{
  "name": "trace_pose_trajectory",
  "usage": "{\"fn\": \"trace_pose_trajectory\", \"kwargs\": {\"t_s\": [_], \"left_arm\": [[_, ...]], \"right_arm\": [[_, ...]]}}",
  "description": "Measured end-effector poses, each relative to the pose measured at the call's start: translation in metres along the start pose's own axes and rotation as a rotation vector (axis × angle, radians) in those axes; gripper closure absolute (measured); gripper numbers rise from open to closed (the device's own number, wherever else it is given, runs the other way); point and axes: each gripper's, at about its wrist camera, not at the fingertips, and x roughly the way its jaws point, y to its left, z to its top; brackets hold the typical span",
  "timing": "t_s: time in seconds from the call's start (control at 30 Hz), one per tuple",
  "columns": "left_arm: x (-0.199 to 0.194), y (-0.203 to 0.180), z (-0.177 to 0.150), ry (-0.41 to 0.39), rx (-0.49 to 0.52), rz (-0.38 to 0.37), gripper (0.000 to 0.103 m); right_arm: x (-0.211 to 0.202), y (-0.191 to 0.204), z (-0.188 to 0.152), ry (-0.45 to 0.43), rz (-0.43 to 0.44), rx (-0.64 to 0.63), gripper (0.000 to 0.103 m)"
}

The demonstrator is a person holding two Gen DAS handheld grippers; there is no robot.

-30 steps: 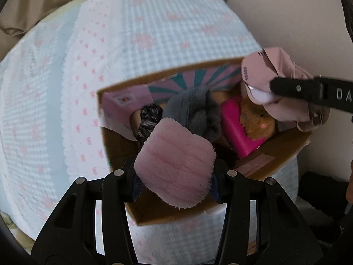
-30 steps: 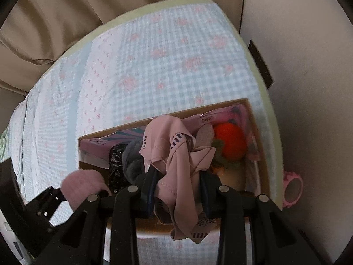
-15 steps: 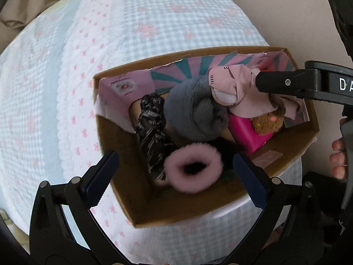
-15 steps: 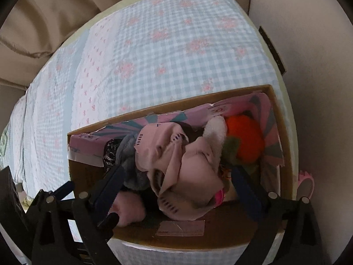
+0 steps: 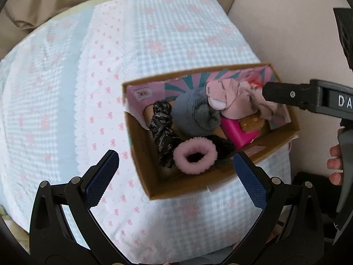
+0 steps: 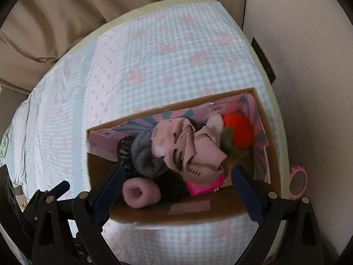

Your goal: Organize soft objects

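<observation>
Since the earlier frame both grippers have let go: the pink cuff [image 5: 194, 159] and pink cloth [image 6: 189, 148] now lie in the box [image 5: 183, 186] on the bed [image 5: 66, 88]. The left gripper [image 5: 176, 177] and right gripper [image 6: 177, 186] hang above, fingers spread wide, gripping nothing.

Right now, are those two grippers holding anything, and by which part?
Nothing. The left gripper and right gripper both stand open; the pink fuzzy sock and pink cloth lie loose in the cardboard box.

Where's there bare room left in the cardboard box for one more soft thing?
Bare floor shows along the near wall of the cardboard box, right of the pink fuzzy roll, and in the corner left of it. The far side is crowded: grey plush, pink cloth, orange toy.
</observation>
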Motion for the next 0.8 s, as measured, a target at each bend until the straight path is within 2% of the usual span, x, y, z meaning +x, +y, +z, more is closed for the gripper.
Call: {"fn": "trace_pose_trajectory", "kwargs": {"t_s": [0.33, 0.53, 0.8], "left_arm": [[-0.100, 0.030, 0.001, -0.141, -0.019, -0.021, 0.000], [-0.181, 0.074, 0.002, -0.262, -0.046, 0.009, 0.000], [-0.281, 0.142, -0.010, -0.442, -0.085, 0.048, 0.000]], "right_arm": [[-0.091, 0.061, -0.015, -0.132, -0.009, -0.045, 0.007], [-0.150, 0.108, -0.029, -0.243, -0.009, -0.047, 0.007], [-0.214, 0.194, -0.055, -0.444, -0.007, -0.180, 0.007]]}}
